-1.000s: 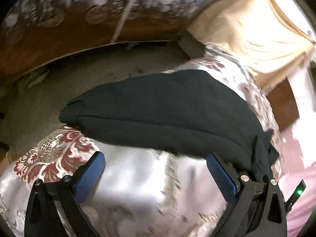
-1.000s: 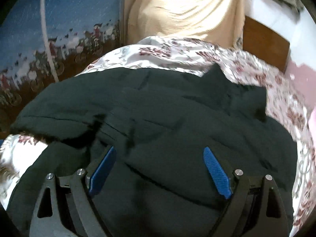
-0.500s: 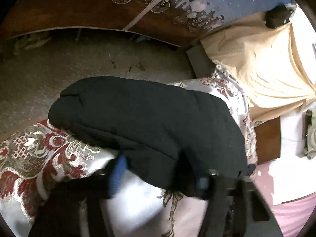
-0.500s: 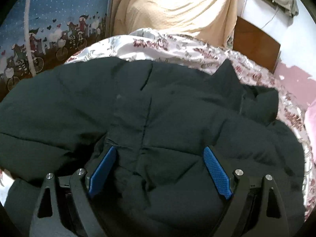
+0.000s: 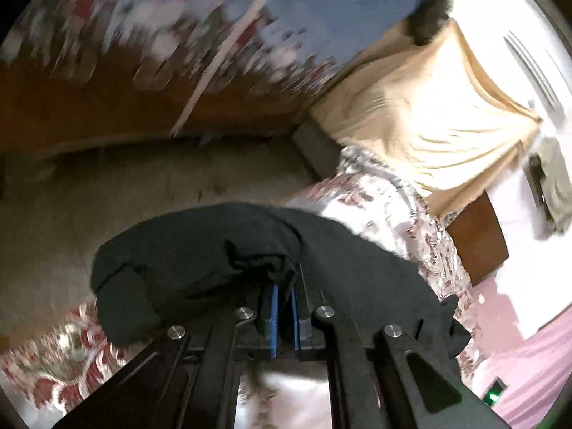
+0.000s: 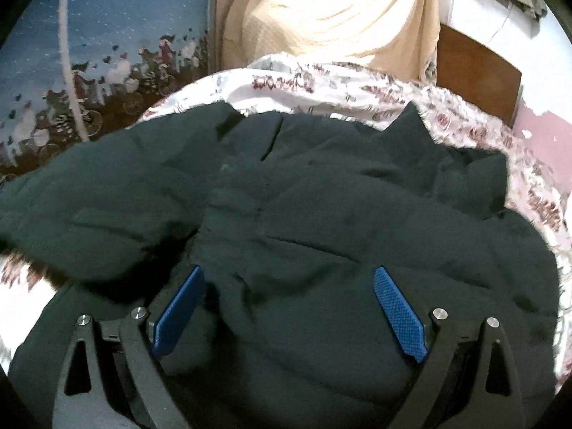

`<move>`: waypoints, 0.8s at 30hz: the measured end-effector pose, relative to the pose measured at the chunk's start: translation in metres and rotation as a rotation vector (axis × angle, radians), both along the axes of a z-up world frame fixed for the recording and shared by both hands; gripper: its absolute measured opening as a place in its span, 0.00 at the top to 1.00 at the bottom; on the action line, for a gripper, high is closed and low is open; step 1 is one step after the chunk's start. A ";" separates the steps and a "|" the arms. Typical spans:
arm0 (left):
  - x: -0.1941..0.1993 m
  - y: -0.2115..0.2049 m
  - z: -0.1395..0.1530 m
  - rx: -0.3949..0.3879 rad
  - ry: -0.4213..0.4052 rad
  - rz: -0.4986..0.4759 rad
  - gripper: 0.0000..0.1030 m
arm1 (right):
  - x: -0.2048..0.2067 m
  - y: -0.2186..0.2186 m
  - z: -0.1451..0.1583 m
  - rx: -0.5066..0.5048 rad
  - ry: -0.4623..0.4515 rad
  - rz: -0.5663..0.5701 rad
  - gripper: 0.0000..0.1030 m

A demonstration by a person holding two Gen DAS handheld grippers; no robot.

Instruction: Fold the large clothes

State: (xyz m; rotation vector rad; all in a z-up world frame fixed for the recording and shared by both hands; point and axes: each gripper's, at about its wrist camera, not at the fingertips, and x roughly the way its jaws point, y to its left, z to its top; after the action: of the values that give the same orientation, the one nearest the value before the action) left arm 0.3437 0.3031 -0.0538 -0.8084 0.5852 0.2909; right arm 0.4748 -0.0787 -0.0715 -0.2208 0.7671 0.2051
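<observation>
A large black padded jacket [image 6: 321, 221] lies spread on a bed with a white and red floral cover [image 6: 286, 82]. My right gripper [image 6: 286, 296] is open, its blue pads wide apart just over the jacket's body. In the left wrist view my left gripper [image 5: 283, 307] is shut on the edge of the jacket's sleeve [image 5: 200, 254], with the black cloth bunched between the blue pads. The sleeve hangs over the bed's left side above the floor.
A beige cloth [image 6: 332, 10] drapes over the headboard end. A blue and brown patterned wall hanging [image 6: 89, 53] runs along the left. A grey carpet floor [image 5: 107, 196] lies beside the bed. A brown wooden piece [image 6: 479, 71] and a pink wall stand at right.
My left gripper has closed on the jacket's sleeve edge; it was open over the bed cover a second ago. The right gripper has stayed open over the jacket, shifting slightly.
</observation>
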 end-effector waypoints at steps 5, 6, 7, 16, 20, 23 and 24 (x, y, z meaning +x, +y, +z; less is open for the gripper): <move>0.021 -0.044 0.082 0.192 -0.106 -0.098 0.94 | -0.031 -0.054 0.038 0.016 -0.032 -0.001 0.09; 0.025 -0.053 0.093 0.217 -0.123 -0.117 0.94 | -0.039 -0.074 0.047 0.034 -0.033 -0.021 0.09; 0.032 -0.071 0.111 0.257 -0.147 -0.154 0.94 | -0.043 -0.089 0.054 0.049 -0.032 -0.037 0.09; 0.078 -0.257 0.179 0.478 -0.228 -0.486 0.94 | -0.074 -0.224 0.071 0.152 -0.078 -0.223 0.09; 0.090 -0.346 0.166 0.542 -0.208 -0.662 0.94 | -0.086 -0.270 0.064 0.185 -0.106 -0.291 0.09; 0.090 -0.398 0.143 0.571 -0.185 -0.790 0.94 | -0.095 -0.296 0.055 0.200 -0.121 -0.325 0.09; 0.091 -0.420 0.129 0.579 -0.168 -0.860 0.94 | -0.097 -0.306 0.051 0.211 -0.124 -0.337 0.09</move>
State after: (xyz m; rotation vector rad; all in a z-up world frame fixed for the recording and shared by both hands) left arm 0.4343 -0.1170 0.0752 0.0187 0.5979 -0.3875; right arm 0.3779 -0.3850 -0.0206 0.0964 0.6431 -0.0469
